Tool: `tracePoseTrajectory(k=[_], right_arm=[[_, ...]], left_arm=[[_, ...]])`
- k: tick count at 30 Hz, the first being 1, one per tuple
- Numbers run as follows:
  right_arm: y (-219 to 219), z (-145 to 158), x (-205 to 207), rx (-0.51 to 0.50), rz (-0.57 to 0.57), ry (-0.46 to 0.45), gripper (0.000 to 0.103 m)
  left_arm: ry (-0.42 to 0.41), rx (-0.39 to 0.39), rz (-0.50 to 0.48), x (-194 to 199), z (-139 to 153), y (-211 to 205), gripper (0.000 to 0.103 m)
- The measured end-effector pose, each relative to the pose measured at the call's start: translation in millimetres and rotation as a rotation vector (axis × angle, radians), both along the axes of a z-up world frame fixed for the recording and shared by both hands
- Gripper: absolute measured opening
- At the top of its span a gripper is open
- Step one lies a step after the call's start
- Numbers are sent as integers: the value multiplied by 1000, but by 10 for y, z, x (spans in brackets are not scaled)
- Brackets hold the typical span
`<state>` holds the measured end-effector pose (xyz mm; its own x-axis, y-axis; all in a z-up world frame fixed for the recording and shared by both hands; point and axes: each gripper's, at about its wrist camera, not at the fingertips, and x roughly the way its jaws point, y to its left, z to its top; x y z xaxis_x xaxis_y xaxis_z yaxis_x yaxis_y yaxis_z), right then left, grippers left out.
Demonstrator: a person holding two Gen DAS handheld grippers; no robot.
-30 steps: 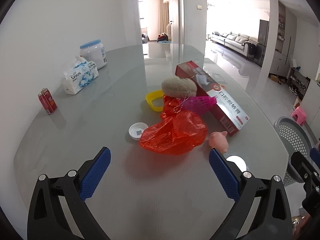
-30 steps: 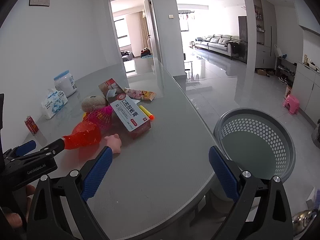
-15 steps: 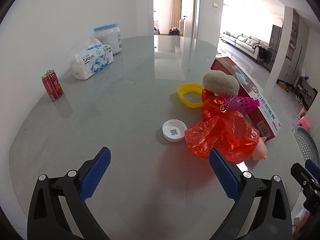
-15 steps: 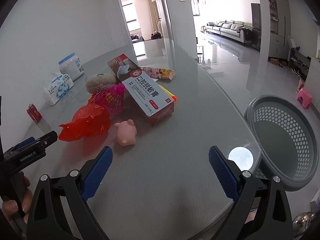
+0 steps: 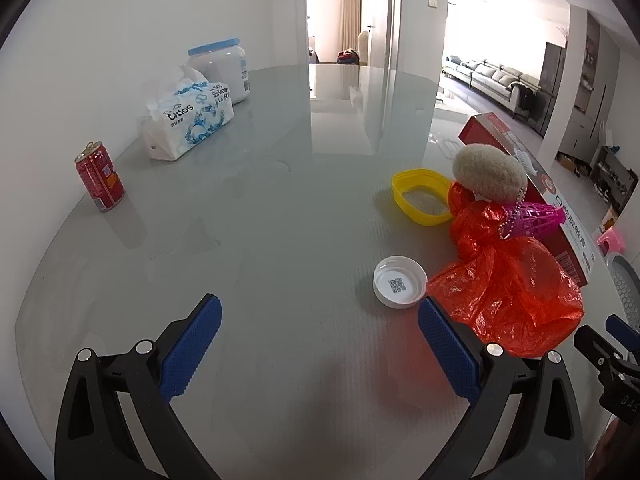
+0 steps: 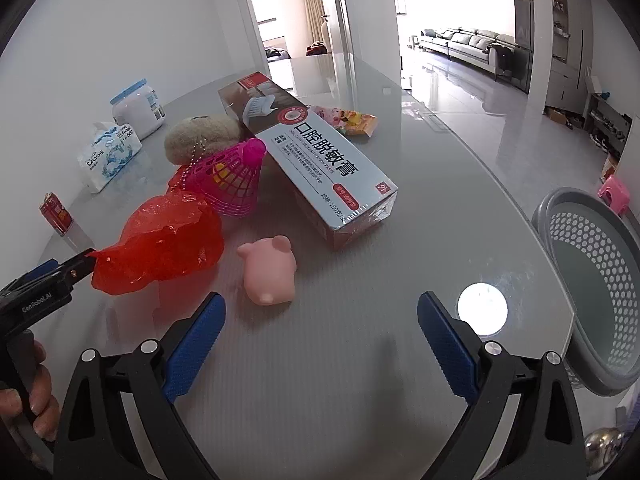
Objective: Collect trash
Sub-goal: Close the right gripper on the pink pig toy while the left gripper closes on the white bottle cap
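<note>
So nothing is collected yet: the basket [image 6: 592, 300] is seen empty, both grippers are held spread and unladen, and the red bag [image 5: 516, 292] is left on the bench [image 5: 280, 220].

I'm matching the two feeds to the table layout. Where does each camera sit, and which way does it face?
Left wrist: on the left gripper, low over the grey glass table, facing the wall; open blue fingers show.
Right wrist: on the right gripper, facing the grey mesh basket; open fingers and a hand show.
Shared: crumpled red plastic bag.
</note>
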<state>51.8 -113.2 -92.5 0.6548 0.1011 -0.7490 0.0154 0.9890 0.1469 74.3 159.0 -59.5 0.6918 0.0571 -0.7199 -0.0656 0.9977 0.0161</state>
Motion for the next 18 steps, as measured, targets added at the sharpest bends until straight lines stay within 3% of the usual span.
tracePoseTrajectory(k=[15,18], right_arm=[[240,-28,239,-84,3,30,91],[271,-43,272,-100,3,40,80]], left_arm=[[61,-34,-85,296,-87,227,97],[67,-24,-97,327,-117,249,97]])
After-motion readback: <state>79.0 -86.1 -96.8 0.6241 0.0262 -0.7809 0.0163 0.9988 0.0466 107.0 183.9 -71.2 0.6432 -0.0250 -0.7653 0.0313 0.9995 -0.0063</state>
